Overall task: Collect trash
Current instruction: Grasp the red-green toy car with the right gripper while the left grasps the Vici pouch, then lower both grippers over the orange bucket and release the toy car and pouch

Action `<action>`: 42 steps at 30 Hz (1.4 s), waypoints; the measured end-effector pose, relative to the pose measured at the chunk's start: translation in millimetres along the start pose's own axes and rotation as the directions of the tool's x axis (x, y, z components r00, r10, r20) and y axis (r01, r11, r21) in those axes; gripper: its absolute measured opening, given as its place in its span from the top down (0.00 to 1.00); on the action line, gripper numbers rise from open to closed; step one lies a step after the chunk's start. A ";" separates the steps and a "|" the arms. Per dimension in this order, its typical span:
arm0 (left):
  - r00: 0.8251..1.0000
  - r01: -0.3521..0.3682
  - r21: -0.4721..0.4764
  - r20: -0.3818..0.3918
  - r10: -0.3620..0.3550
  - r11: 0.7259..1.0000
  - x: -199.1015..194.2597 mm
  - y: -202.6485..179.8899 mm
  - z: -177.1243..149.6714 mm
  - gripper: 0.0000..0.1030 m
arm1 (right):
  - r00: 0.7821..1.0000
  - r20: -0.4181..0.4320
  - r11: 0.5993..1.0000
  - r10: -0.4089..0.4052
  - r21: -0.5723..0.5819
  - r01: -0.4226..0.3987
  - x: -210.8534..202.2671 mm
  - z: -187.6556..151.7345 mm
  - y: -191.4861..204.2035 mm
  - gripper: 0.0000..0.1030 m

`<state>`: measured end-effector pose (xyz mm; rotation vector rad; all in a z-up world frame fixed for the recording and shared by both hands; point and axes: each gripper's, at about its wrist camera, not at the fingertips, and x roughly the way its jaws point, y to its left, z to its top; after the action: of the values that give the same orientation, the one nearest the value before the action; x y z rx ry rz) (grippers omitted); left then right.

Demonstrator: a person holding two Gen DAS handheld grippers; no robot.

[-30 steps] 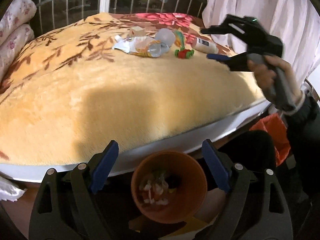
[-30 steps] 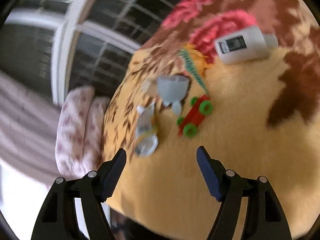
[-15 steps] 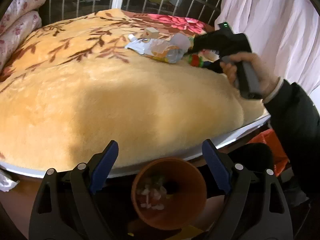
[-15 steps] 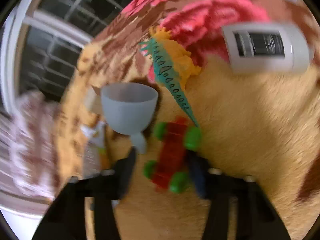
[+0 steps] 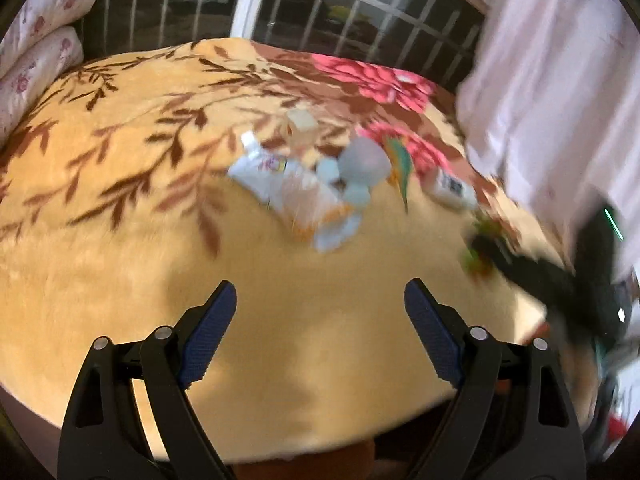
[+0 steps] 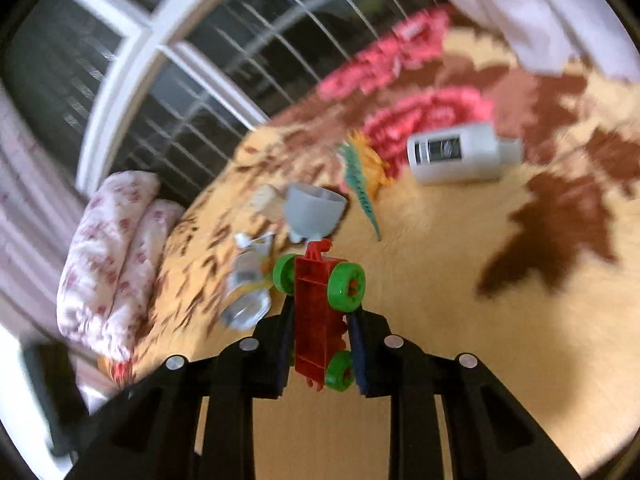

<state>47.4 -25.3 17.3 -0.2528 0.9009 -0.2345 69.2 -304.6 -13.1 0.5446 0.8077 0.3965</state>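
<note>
Both right fingers (image 6: 320,332) clamp the toy car (image 6: 320,312); left fingers (image 5: 320,308) apart over bare blanket (image 5: 320,340).

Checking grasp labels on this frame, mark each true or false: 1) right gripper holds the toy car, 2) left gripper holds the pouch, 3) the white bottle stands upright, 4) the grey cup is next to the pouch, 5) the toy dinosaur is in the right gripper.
1) Right gripper holds the toy car: true, jaws closed on its red body.
2) Left gripper holds the pouch: false, its jaws are wide open with nothing between, and the pouch lies on the blanket.
3) White bottle stands upright: false, it lies on its side.
4) Grey cup is next to the pouch: true.
5) Toy dinosaur is in the right gripper: false, it lies on the blanket beside the cup.
</note>
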 end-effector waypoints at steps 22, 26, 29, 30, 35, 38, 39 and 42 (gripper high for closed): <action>0.885 -0.446 -0.098 -0.201 0.421 0.890 150.1 2.3 69.7 0.53 | 0.998 0.024 0.989 0.060 -0.140 -0.056 -49.9 -50.0 -2.7 0.76; 0.927 -0.366 -0.058 -0.111 0.358 0.929 122.1 -3.7 61.5 0.58 | 0.998 0.023 0.987 0.058 -0.150 -0.054 -51.5 -57.4 0.3 0.76; 0.953 -0.303 -0.011 -0.023 0.303 0.953 87.7 -16.0 49.8 0.59 | 0.998 0.028 0.986 0.055 -0.158 -0.050 -55.3 -61.7 4.5 0.76; 0.958 -0.286 0.005 -0.002 0.286 0.958 75.8 -18.6 45.1 0.59 | 0.998 0.029 0.985 0.048 -0.165 -0.043 -55.9 -63.3 6.4 0.76; 0.983 -0.177 0.075 0.069 0.172 0.981 15.9 -33.2 13.3 0.59 | 0.999 0.010 0.979 0.043 -0.199 -0.040 -57.0 -79.1 20.2 0.76; 0.987 -0.136 0.128 0.103 0.123 0.982 -20.7 -36.5 -21.1 0.59 | 0.999 0.012 0.966 0.032 -0.256 -0.027 -62.8 -94.7 32.7 0.76; 0.988 -0.129 0.142 0.105 0.115 0.981 -25.5 -36.2 -28.2 0.59 | 0.999 0.011 0.963 0.031 -0.268 -0.027 -64.7 -98.7 34.4 0.76; 0.990 -0.102 0.207 0.114 0.080 0.973 -51.0 -32.4 -74.0 0.59 | 1.000 -0.004 0.953 0.031 -0.301 -0.030 -72.6 -115.6 39.9 0.76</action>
<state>-45.0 -49.1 21.2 -0.0247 0.7742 -0.2282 -70.1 -276.2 -13.7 0.2725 0.7223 0.5375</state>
